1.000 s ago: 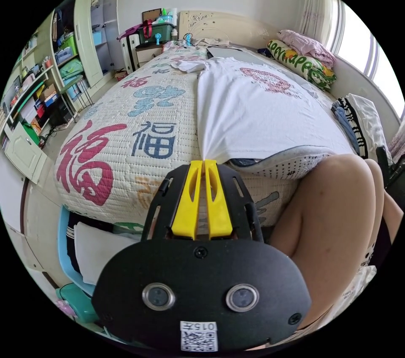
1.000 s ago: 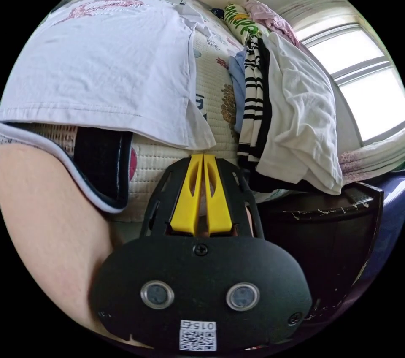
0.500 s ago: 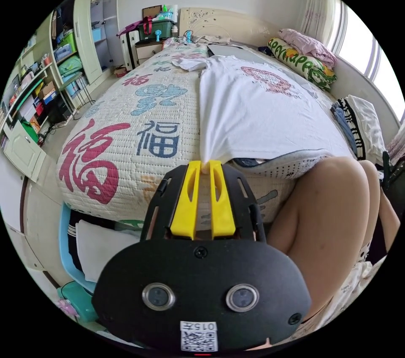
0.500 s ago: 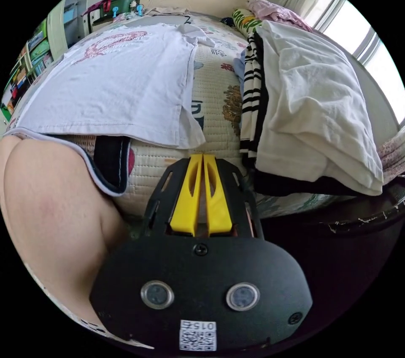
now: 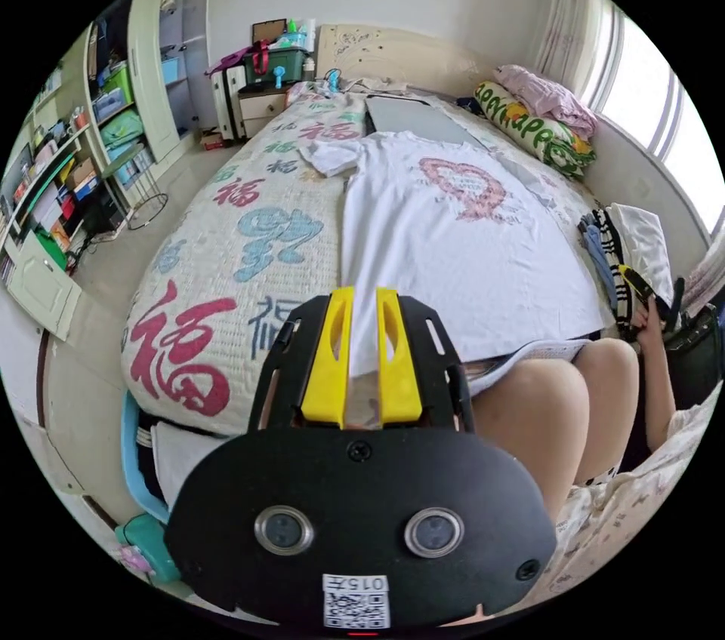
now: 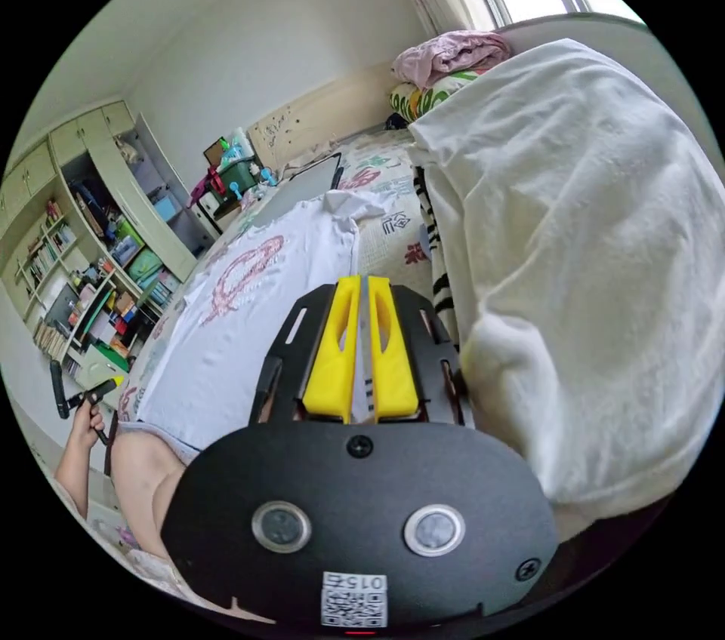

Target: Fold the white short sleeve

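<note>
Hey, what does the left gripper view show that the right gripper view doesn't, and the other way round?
Left gripper view: the floor, and the right gripper held in a hand. Right gripper view: the left gripper held in a hand, and the ceiling. Both: the white T-shirt lying flat, the folded stack, shelves.

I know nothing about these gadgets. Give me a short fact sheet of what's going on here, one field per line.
Place: bed with a quilted, printed cover
Garment: white short sleeve shirt, spread flat, pink heart print up
Left tongs: slightly apart, near the shirt's closest corner, gripping nothing
Right tongs: nearly closed, gripping nothing, beside a pile of clothes
Folds so far: none visible
</note>
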Motion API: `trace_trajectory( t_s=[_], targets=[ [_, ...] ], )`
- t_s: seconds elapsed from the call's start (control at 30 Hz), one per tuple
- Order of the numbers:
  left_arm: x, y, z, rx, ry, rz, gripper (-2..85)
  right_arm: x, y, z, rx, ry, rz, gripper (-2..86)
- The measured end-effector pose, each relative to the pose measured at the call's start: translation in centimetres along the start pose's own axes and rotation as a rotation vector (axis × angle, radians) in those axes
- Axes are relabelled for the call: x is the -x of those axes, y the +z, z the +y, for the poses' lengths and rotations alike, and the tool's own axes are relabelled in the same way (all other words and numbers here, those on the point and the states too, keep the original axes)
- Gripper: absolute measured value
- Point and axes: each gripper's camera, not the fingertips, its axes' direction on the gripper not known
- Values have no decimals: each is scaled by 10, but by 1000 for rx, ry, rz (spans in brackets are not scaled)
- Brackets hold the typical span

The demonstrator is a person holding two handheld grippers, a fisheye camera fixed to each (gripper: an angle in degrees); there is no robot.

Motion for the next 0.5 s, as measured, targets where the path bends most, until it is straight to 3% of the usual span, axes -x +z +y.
trace_trajectory(
  t_s=[0.27, 0.37, 0.5],
  targets=[
    [-118, 95, -164, 28, 208, 75, 61, 60, 82, -209, -7, 249, -196, 80],
    [-164, 138, -228, 60, 295, 63, 62, 79, 95, -265, -36, 305, -160, 102],
    [-227, 215, -335, 59, 334, 253, 73, 79, 114, -313, -10, 426, -133, 82]
  ],
)
